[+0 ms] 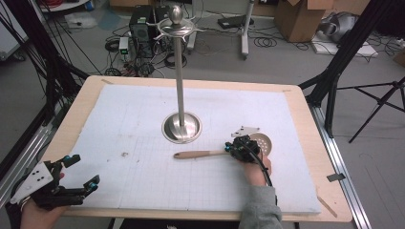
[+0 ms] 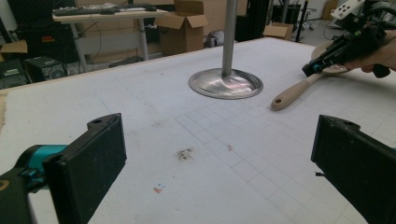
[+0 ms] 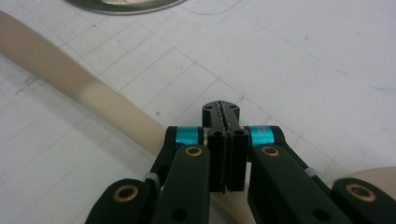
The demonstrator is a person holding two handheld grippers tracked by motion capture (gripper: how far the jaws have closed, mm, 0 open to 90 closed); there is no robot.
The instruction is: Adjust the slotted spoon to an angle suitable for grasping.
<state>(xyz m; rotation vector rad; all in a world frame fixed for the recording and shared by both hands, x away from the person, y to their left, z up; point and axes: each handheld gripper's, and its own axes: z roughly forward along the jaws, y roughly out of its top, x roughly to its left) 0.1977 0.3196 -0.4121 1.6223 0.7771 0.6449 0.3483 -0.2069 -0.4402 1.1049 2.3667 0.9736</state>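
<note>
Right gripper (image 1: 232, 149) poised over wooden skimmer (image 1: 217, 152), jaws pressed together, nothing pinched. Left gripper (image 1: 82, 171) held at table (image 1: 305, 143) corner, jaws spread wide.

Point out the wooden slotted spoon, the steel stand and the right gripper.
wooden slotted spoon (image 1: 200, 154), high view, middle of its handle
steel stand (image 1: 181, 127), high view, its round base
right gripper (image 3: 226, 116), right gripper view, tips of its shut jaws

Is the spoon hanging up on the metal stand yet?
Not yet. The spoon lies flat on the white mat, beside the stand. The right gripper is shut, just above the spoon's handle. The left gripper waits open. Lifting and hanging look left to do.
</note>
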